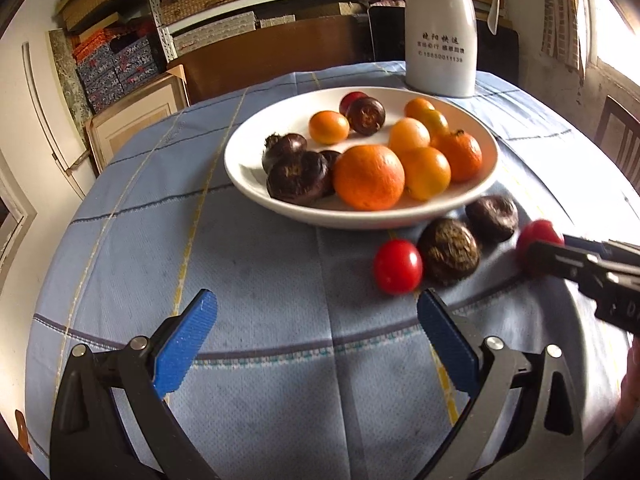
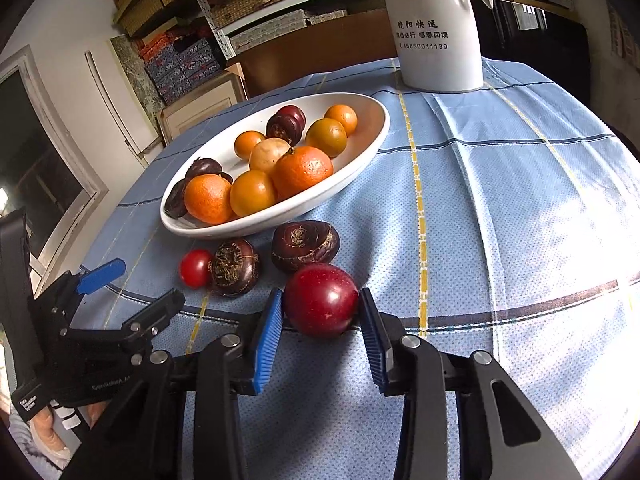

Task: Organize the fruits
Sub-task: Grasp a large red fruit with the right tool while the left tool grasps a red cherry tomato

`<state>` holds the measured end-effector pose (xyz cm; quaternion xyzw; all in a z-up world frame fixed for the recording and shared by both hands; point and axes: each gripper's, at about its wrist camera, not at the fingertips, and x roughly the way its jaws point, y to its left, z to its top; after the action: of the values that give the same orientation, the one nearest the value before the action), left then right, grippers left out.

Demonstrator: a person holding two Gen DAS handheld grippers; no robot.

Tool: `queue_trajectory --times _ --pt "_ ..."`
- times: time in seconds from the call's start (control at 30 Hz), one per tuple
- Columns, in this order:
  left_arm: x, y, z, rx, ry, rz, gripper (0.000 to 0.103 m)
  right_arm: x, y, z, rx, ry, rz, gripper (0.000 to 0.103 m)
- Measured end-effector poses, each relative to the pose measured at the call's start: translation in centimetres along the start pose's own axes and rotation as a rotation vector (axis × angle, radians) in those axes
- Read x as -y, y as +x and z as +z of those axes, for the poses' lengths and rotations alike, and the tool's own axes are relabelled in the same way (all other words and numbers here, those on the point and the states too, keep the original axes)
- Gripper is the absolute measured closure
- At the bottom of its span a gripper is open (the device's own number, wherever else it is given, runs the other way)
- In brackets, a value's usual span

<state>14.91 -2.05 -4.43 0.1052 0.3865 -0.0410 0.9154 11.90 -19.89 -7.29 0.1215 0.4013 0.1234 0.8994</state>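
Note:
A white bowl (image 1: 256, 184) (image 2: 360, 168) on the blue checked cloth holds oranges, small orange fruits, dark water chestnuts and a red fruit. In front of it on the cloth lie a small red tomato (image 1: 398, 267) (image 2: 195, 268) and two dark water chestnuts (image 1: 449, 251) (image 2: 305, 245). My right gripper (image 2: 320, 304) has its blue pads against both sides of a dark red plum (image 2: 321, 300), also seen in the left wrist view (image 1: 538, 236). My left gripper (image 1: 318, 312) is open and empty, above the cloth just short of the tomato.
A tall white thermos jug (image 1: 440, 28) (image 2: 434, 28) stands behind the bowl. Shelves with boxes and a wooden chair (image 1: 618, 136) surround the round table. The left gripper's body (image 2: 100, 320) shows at the right view's left side.

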Motion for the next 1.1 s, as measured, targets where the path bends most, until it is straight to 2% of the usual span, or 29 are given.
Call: queue_trajectory --times 0.17,0.3,0.57,0.7,0.93,1.1 --pt "0.5 0.8 0.9 -0.007 0.008 -0.044 0.005 0.0 0.2 0.0 -0.013 -0.002 -0.003 0.064" --pt "0.9 1.5 1.5 -0.007 0.011 -0.019 0.005 0.0 0.2 0.0 -0.015 -0.001 0.0 0.064" --pt "-2.2 2.7 1.2 -0.062 -0.129 -0.092 0.004 -0.1 0.2 0.0 -0.015 0.001 0.0 0.064" --pt "-3.7 1.3 -0.4 -0.056 -0.17 -0.044 0.004 -0.1 0.3 0.0 -0.018 0.0 0.0 0.064" --pt "-2.4 0.6 -0.1 -0.015 -0.112 -0.064 0.004 -0.2 0.3 0.0 -0.018 -0.001 -0.001 0.064" --pt "-1.6 1.1 0.5 -0.019 -0.085 -0.092 0.006 -0.1 0.3 -0.1 -0.02 -0.002 -0.002 0.064"
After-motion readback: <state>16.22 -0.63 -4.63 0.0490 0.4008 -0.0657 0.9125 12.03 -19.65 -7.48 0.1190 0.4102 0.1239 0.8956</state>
